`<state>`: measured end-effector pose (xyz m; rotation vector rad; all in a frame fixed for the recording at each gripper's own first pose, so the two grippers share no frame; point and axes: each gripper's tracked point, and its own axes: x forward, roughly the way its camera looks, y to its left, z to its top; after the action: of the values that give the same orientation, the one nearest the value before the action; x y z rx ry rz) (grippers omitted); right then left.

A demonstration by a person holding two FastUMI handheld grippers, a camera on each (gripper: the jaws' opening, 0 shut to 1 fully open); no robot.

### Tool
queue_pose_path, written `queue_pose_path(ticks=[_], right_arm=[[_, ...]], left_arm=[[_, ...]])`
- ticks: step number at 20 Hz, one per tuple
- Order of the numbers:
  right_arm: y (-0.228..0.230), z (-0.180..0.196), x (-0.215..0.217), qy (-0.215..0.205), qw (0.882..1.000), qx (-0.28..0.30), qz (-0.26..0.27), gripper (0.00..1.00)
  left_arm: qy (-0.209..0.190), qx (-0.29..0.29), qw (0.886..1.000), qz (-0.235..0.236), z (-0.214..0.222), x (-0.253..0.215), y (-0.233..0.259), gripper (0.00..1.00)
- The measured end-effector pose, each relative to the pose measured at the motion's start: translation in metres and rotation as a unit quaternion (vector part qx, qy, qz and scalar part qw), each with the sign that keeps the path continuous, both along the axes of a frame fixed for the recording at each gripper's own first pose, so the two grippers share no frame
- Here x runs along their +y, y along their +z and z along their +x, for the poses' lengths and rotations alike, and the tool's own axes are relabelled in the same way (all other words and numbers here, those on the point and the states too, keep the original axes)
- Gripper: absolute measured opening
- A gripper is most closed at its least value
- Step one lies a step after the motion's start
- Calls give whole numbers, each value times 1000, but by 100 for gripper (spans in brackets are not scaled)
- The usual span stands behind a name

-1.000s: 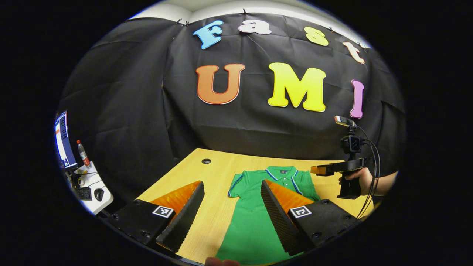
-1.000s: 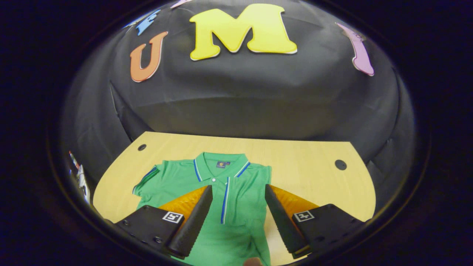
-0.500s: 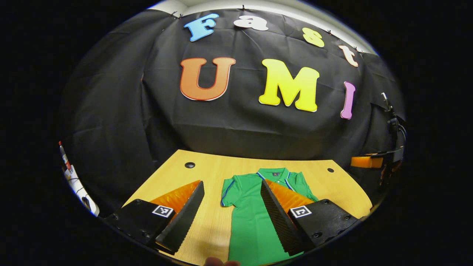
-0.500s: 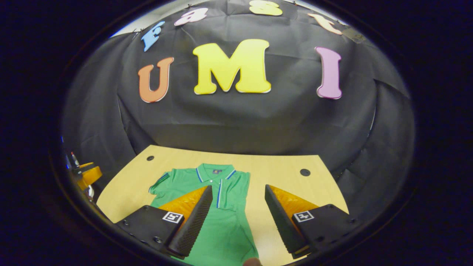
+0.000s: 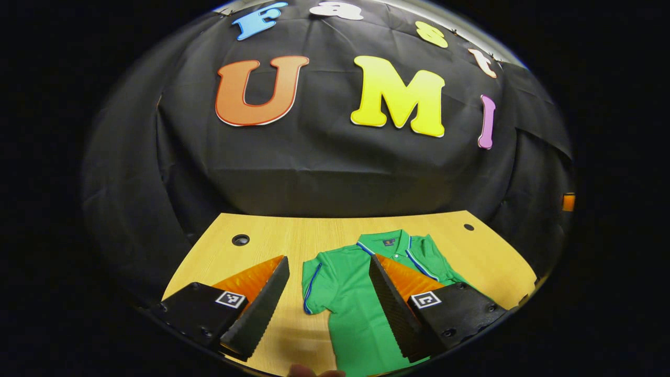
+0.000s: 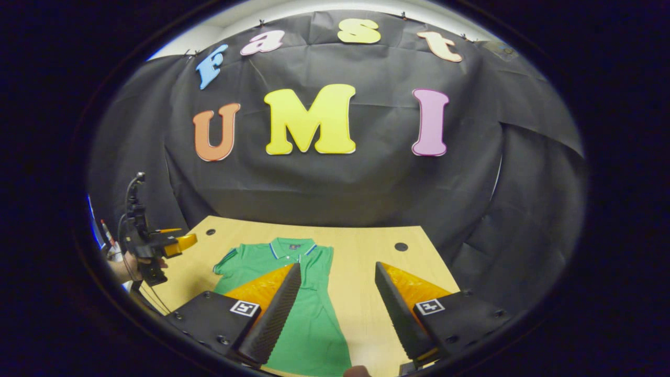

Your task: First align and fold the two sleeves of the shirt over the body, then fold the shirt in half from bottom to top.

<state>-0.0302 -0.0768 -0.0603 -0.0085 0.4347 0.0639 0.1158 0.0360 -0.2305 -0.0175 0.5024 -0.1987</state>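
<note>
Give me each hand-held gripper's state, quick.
Left hand-held gripper: open, holding nothing.
Right hand-held gripper: open, holding nothing, above the green polo shirt.

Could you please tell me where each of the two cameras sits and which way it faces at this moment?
Left gripper view: rides the left gripper, above the table's near edge, facing the green shirt's sleeve side.
Right gripper view: rides the right gripper, facing the shirt's other edge; a hand shows far off.
Shared: shirt, table, black backdrop.
</note>
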Motion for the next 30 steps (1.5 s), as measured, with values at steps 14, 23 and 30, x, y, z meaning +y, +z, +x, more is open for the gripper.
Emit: queue_pose_path(ticks=[14,23,30], right_arm=[[-57,-43,-39,-57,995,69,-32,92],[-81,-53,-53,-75,992,98,-34,89],[-99,-52,-61,-82,989,120,-20,92]], left_arm=[[-6,127,991,34,50,10,-150,94],[11,154,987,35,63,14,-186,61],[7,149,988,45,68,14,-185,26]])
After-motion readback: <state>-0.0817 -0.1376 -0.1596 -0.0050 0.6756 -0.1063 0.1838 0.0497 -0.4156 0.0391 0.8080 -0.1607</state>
